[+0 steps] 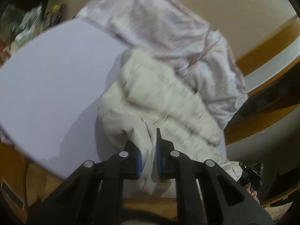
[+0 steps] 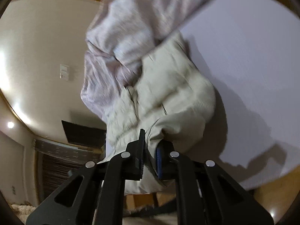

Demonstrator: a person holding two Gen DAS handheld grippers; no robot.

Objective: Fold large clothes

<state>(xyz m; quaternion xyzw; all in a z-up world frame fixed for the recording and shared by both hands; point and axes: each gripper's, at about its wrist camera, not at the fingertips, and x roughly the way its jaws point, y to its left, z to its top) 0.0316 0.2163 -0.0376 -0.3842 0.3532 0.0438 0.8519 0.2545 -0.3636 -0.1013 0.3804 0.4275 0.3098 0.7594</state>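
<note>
Both wrist views, grasp stage of the fold. My left gripper [image 1: 149, 146] is pinched on a bunched fold of the cream, quilted-looking padded garment [image 1: 159, 101], the blue pads [image 1: 139, 159] pressing the cloth from both sides. My right gripper [image 2: 150, 146] is likewise clamped on another edge of the same cream garment [image 2: 168, 93]. The garment lies heaped near one edge of the pale lavender tabletop [image 1: 52, 78], touching a crumpled pinkish-white cloth [image 1: 168, 28] behind it. I judge the step in hand to be taking up two edges to spread the piece. The next move calls for drawing my hands apart, freeing the garment from the pinkish cloth, and laying it flat.
</note>
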